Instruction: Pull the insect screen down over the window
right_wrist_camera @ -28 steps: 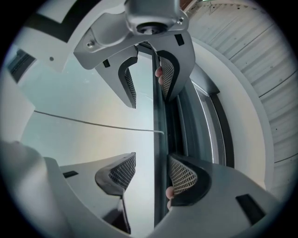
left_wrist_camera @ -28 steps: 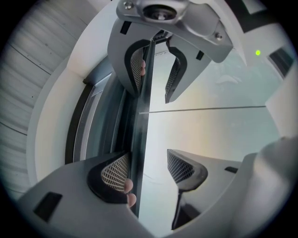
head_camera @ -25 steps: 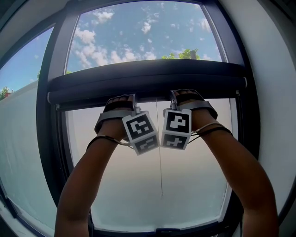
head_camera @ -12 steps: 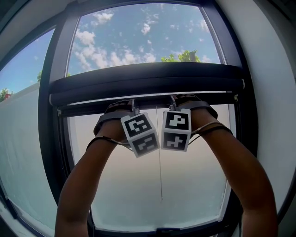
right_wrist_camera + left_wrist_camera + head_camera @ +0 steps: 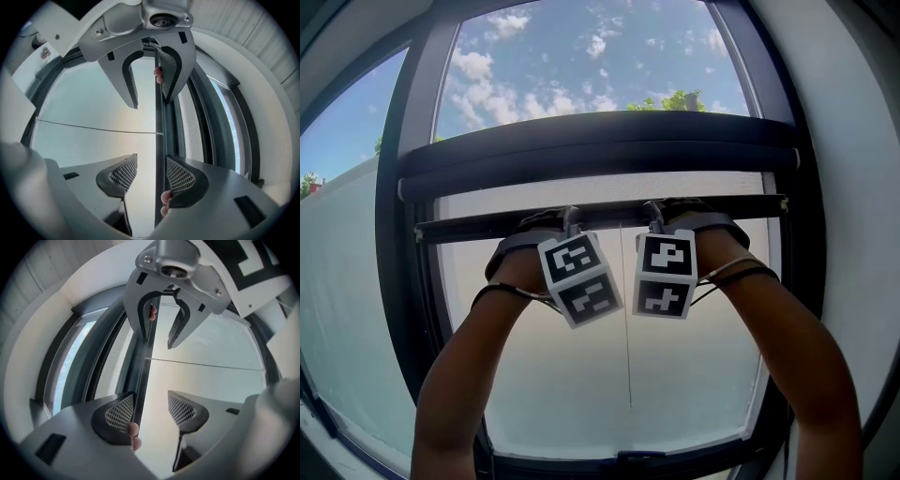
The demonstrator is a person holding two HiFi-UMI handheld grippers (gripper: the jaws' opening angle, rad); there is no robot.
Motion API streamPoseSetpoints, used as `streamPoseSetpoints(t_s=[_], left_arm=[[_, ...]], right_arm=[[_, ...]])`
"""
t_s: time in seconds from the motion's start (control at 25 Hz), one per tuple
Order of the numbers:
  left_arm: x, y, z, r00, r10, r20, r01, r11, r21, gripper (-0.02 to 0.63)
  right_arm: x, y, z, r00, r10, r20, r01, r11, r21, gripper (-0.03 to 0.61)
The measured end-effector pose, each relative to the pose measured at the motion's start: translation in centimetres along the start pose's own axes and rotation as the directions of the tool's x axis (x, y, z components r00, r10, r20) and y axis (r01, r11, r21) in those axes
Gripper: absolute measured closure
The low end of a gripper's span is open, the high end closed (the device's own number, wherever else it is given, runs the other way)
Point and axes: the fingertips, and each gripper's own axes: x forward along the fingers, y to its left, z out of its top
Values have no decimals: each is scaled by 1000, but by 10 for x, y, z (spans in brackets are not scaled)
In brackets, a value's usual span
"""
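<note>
The dark window frame [image 5: 403,281] holds the insect screen cassette [image 5: 600,150].

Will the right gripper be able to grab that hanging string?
Probably yes: the string hangs free right beside the right gripper, nothing between, though its open jaws straddle the screen bar.

The insect screen [image 5: 600,187] is a fine pale grey mesh. Its bottom bar [image 5: 469,225] is black, like the window frame [image 5: 408,281]. The left gripper [image 5: 151,401] and right gripper [image 5: 151,161] are grey with black, grid-patterned pads [image 5: 119,411]. Their cubes [image 5: 578,278] are white with black square markers. The sky [image 5: 581,75] is blue with white clouds.
</note>
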Motion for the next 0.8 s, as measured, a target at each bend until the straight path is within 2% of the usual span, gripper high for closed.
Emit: streamPoseSetpoints(t_s=[0.12,0.32,0.52,0.8], left_arm=[[-3,-15,-1,999,-32,22,33,999,-30,379],[-7,-40,-5,1000,-18,16,18,1000,-11,379],[-11,-54,-6,999,-36,19,37,999,-14,391],[-15,-82,-7,989,-140,42,142,989,-38,397]], right_arm=[[-3,15,0,999,38,-9,-39,999,-10,382],[-9,38,2,999,44,16,-44,999,6,400],[-13,53,3,998,61,23,-61,998,20,400],[-18,82,2,989,144,34,-145,989,12,400]])
